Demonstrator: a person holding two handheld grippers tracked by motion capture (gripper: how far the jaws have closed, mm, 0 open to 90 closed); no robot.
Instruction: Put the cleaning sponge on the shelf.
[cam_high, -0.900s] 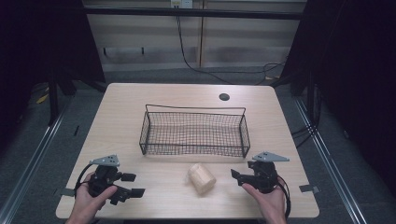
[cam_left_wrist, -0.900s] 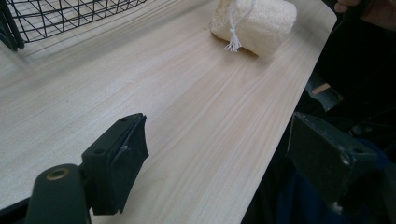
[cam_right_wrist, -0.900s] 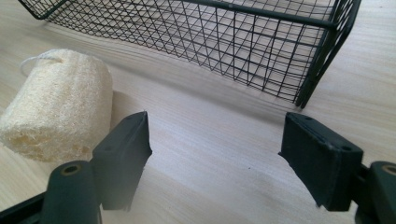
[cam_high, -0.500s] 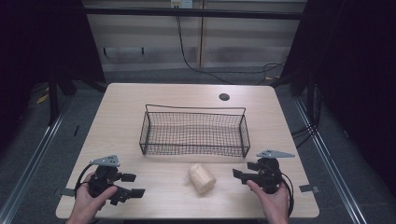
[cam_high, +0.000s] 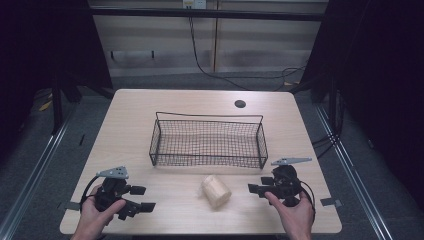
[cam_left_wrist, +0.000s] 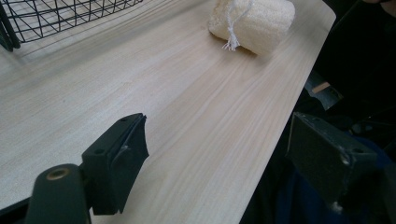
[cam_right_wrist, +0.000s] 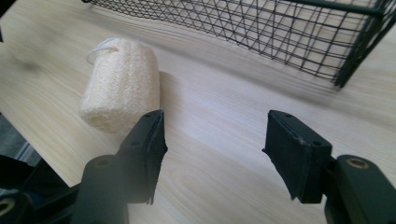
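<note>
A pale loofah roll (cam_high: 216, 191) with a white string loop lies on its side on the wooden table (cam_high: 125, 135), just in front of a black wire basket (cam_high: 207, 161). My left gripper (cam_high: 143, 198) rests near the front left corner, open, its jaws pointing right toward the roll. In the left gripper view the left gripper (cam_left_wrist: 215, 154) has nothing in it, and the roll (cam_left_wrist: 254, 21) lies far ahead. My right gripper (cam_high: 257, 185) sits right of the roll, pointing left. Its jaws (cam_right_wrist: 215, 140) stand apart over bare wood, with the roll (cam_right_wrist: 122, 88) just beyond the left jaw.
The basket (cam_right_wrist: 261, 32) holds nothing and its near wall stands close behind the right gripper. A round cable hole (cam_high: 240, 104) sits at the table's far edge. The table's front edge runs just under both hands. Dark floor and rails flank the table.
The right hand has shifted slightly to the right. The left hand, the roll and the basket have kept still.
</note>
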